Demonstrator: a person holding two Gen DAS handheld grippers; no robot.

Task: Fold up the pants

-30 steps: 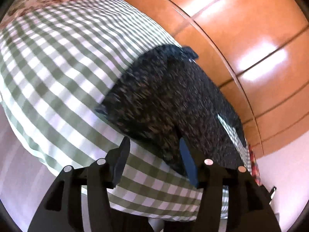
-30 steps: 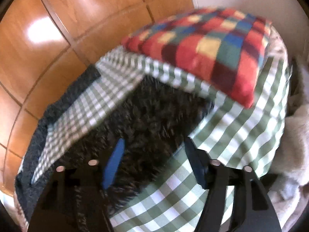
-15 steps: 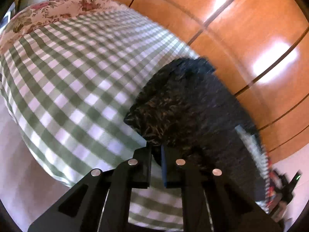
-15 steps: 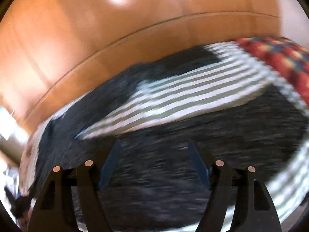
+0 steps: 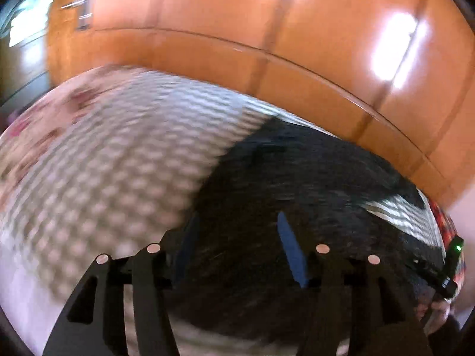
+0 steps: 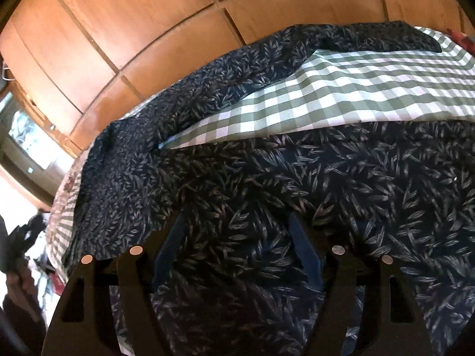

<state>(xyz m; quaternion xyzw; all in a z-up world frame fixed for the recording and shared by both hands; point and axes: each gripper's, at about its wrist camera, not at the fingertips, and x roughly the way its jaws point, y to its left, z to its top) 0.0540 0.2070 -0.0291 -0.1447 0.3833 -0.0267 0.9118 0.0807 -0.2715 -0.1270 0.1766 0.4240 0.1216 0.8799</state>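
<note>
Now the left gripper is opening and the right gripper gapes, both empty above the dark leaf-print pants; pinch one layer at an edge.

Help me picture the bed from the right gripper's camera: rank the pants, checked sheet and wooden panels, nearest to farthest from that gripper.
1. Pants: directly under the open right gripper.
2. Checked sheet: beyond, between the legs.
3. Wooden panels: farthest, behind the bed.

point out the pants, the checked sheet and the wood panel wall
pants (image 6: 371,195): right wrist view, on the near leaf-print leg
checked sheet (image 6: 356,89): right wrist view, on the strip showing between the two legs
wood panel wall (image 6: 124,23): right wrist view, on a panel upper left
</note>
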